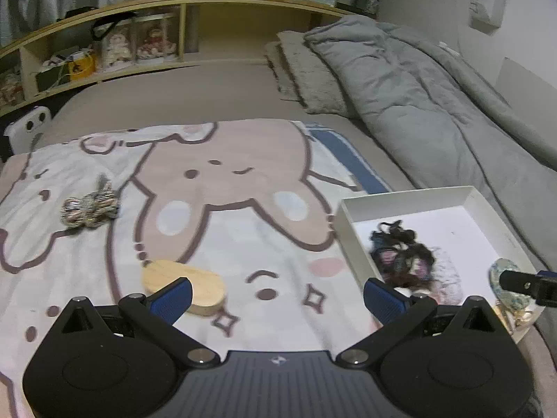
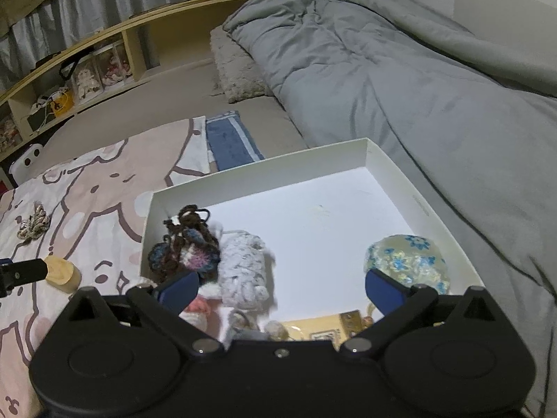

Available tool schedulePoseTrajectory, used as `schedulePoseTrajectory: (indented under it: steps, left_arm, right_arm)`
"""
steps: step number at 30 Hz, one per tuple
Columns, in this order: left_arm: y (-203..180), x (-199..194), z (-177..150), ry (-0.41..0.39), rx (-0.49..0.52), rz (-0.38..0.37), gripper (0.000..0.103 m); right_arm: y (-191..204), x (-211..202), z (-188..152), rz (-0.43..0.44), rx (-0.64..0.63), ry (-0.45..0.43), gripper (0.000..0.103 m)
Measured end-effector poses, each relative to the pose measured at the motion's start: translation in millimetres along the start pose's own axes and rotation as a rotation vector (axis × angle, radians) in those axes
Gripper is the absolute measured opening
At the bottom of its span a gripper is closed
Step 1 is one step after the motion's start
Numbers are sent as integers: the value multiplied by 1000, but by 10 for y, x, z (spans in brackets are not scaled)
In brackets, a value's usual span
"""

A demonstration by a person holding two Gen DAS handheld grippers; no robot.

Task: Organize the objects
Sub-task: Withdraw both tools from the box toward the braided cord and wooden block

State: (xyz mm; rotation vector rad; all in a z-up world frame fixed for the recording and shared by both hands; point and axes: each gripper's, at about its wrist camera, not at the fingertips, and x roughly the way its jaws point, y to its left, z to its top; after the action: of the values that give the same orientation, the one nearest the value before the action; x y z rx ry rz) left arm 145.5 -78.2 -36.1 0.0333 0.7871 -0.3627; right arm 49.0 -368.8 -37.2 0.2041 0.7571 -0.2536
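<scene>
Both grippers hang with fingers spread wide, gripping nothing. The left gripper (image 1: pixel 276 294) hovers just over the wooden block (image 1: pixel 184 287) on the cartoon blanket (image 1: pixel 243 237); the right gripper (image 2: pixel 282 287) sits above the white box (image 2: pixel 410 202). A tweed scrunchie (image 1: pixel 89 205) lies well off. The smooth, rounded block could slip from a shallow pinch, I reckon, or the soft blanket bunch up between the fingers.

A pale, smooth wooden block (image 1: pixel 184 287) rests on a soft printed cloth blanket (image 1: pixel 222 181), with a rough knot of mottled yarn (image 1: pixel 90 207) at far left. At right, a matt white cardboard box (image 2: pixel 417 205) holds a dark crocheted piece (image 2: pixel 186 247), a fuzzy grey knit (image 2: pixel 243 268) and a flower-patterned fabric pouch (image 2: pixel 407 257). Behind lies a quilted grey duvet (image 2: pixel 383 69).
</scene>
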Motion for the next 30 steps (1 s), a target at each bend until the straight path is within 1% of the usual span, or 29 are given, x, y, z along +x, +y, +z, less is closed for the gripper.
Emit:
schedulePoseTrajectory:
  steps: [6,17,23,30]
  left_arm:
    - [307,-73,-25,-5,-28,45,103]
    - [924,-272,-115,-26,-75,151,103]
    - [1275,-336,-188,-56,-144,207,103]
    - [1630,-323,-271,-91,-235,246,103]
  right_arm:
    - [202,14,18,32,-19,-15,103]
    - [728,74,12,151,-81,-52,103]
    - [1046,128,-7,223,-103,-63,103]
    - [1396,252,-72,311,-129,-62,103]
